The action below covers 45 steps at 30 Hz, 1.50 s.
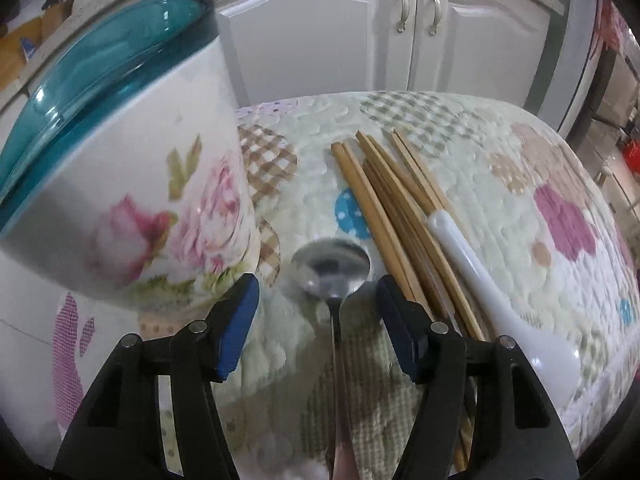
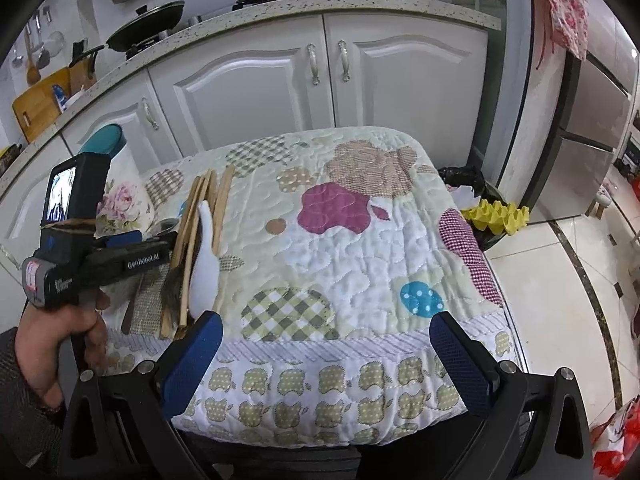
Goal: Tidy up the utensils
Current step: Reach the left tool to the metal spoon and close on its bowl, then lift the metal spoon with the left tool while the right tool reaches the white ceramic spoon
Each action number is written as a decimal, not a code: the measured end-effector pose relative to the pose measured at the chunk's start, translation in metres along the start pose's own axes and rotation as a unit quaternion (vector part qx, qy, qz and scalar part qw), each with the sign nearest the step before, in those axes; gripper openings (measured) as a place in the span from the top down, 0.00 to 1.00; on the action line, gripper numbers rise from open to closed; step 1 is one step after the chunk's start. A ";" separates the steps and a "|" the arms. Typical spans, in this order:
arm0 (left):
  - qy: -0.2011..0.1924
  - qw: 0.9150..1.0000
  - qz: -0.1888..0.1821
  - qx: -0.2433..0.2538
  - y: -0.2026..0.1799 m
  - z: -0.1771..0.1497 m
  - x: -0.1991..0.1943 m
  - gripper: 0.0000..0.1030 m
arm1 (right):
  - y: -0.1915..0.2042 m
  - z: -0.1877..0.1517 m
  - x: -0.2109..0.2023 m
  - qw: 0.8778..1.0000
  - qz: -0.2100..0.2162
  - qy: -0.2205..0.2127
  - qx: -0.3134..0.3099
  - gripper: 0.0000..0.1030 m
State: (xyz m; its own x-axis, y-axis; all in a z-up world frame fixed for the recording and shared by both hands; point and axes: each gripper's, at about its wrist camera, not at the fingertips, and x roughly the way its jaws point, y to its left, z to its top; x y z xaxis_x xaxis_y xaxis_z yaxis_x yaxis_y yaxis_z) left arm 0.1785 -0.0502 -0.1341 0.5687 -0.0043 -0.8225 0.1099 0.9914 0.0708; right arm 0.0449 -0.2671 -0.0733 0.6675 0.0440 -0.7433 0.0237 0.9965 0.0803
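A metal spoon (image 1: 330, 270) lies on the quilted table cover, bowl pointing away, its handle running back between my left gripper's fingers. My left gripper (image 1: 316, 292) is open, its jaws on either side of the spoon's neck, not touching it. Several wooden chopsticks (image 1: 394, 208) and a white ceramic spoon (image 1: 492, 280) lie just right of it. A floral holder with a teal rim (image 1: 132, 160) stands close on the left. My right gripper (image 2: 326, 348) is open and empty at the table's near edge. The chopsticks (image 2: 200, 220), white spoon (image 2: 206, 264) and holder (image 2: 122, 188) show at its left.
The quilted patchwork cover (image 2: 360, 248) spans the table. White cabinet doors (image 2: 260, 92) stand behind it under a counter with pans. A bin with yellow egg cartons (image 2: 496, 212) sits on the floor at the right. The left hand-held device (image 2: 80, 256) is at the left.
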 end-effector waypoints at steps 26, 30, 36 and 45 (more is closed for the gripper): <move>-0.113 0.985 -0.123 -0.028 0.024 -0.001 -0.124 0.62 | 0.015 0.022 -0.008 0.999 0.014 -0.026 -0.021 0.00; -0.129 0.984 -0.119 -0.027 0.030 -0.006 -0.138 0.62 | 0.014 0.029 0.005 0.998 0.064 -0.012 -0.019 0.01; -0.134 0.984 -0.115 -0.040 0.039 -0.013 -0.143 0.62 | 0.028 0.028 0.046 0.986 0.155 0.038 -0.038 0.13; -0.131 0.983 -0.117 -0.052 0.046 -0.014 -0.139 0.62 | 0.051 0.026 0.085 0.977 0.192 0.068 -0.063 0.61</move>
State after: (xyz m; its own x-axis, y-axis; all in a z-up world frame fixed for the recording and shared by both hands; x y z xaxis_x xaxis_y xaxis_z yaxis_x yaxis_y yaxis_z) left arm 0.0929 -0.0024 -0.0245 0.7302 -0.2538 -0.6344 0.1871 0.9672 -0.1715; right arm 0.1225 -0.2142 -0.1152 0.5036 0.4176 -0.7563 -0.3067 0.9048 0.2954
